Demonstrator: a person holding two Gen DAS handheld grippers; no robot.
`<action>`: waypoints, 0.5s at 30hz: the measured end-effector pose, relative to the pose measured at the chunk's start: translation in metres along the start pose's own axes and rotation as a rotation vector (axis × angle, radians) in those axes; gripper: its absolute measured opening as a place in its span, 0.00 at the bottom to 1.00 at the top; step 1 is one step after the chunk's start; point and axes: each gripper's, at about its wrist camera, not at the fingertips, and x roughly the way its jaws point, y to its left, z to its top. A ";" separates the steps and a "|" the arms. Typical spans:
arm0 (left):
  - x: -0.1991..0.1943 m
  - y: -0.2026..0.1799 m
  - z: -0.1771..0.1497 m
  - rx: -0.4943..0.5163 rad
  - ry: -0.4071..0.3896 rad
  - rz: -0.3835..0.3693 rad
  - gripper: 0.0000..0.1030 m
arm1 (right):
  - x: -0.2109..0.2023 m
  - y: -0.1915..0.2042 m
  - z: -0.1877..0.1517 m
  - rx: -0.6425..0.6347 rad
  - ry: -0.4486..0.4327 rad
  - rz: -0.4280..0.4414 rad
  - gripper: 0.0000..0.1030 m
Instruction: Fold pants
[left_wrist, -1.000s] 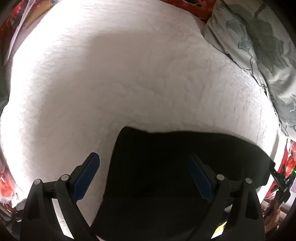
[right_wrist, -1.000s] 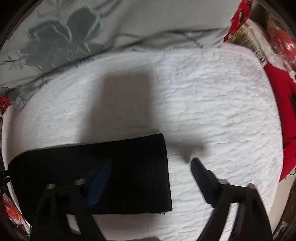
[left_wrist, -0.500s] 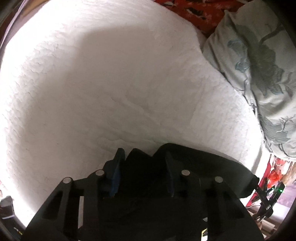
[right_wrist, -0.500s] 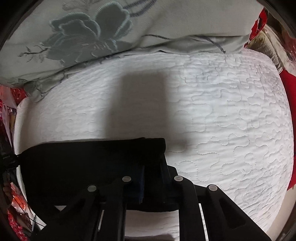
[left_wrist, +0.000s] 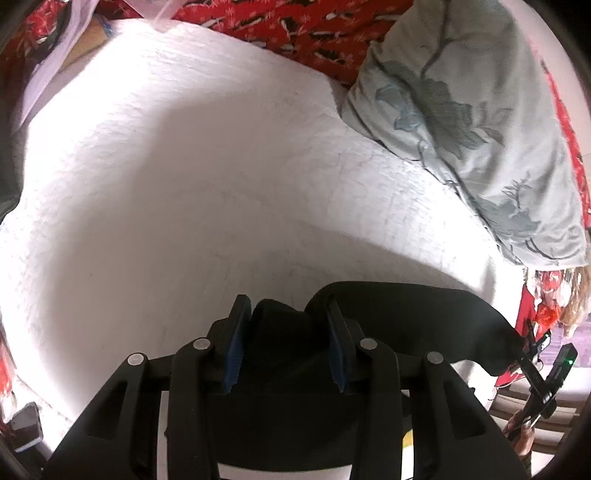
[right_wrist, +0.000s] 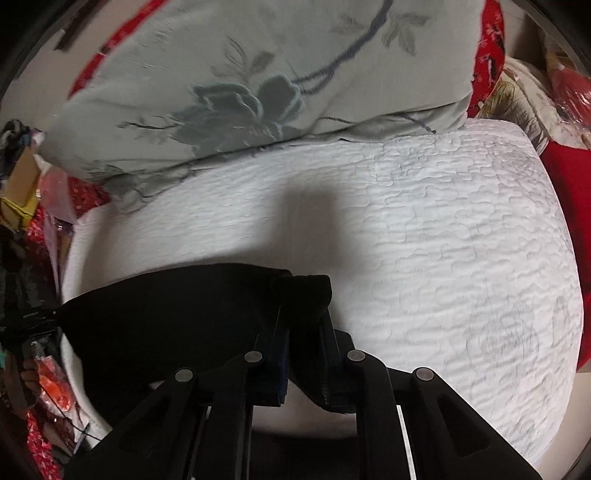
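The black pants (left_wrist: 406, 317) lie folded into a band at the near side of the white quilt (left_wrist: 184, 177). My left gripper (left_wrist: 284, 314) is shut on a bunched corner of the pants, the dark cloth humped up between its blue pads (left_wrist: 236, 332). In the right wrist view my right gripper (right_wrist: 301, 306) is shut on the other end of the black pants (right_wrist: 177, 314), a thick fold pinched between its fingers. Both held ends hang lifted off the quilt (right_wrist: 443, 240), and the band sags between them.
A pale grey-green floral pillow (left_wrist: 472, 122) (right_wrist: 266, 77) lies along the far side of the quilt. Red patterned fabric (left_wrist: 303, 26) borders the bed. A person's hand on the other gripper (left_wrist: 535, 387) shows at the right edge. Clutter (right_wrist: 22, 192) sits at the left.
Both grippers closed on the ends of the pants, then rose with them; the cloth now bunches up between the fingers and more of the pillow and surroundings has come into view.
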 end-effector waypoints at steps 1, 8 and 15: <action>-0.006 -0.002 -0.001 -0.004 -0.005 -0.005 0.35 | -0.007 0.000 -0.009 -0.003 -0.010 0.005 0.13; -0.013 0.018 -0.040 -0.071 -0.022 -0.032 0.35 | -0.032 -0.017 -0.072 -0.019 -0.013 -0.018 0.12; 0.017 0.064 -0.105 -0.172 0.098 0.036 0.34 | -0.026 -0.029 -0.150 -0.063 0.092 -0.119 0.18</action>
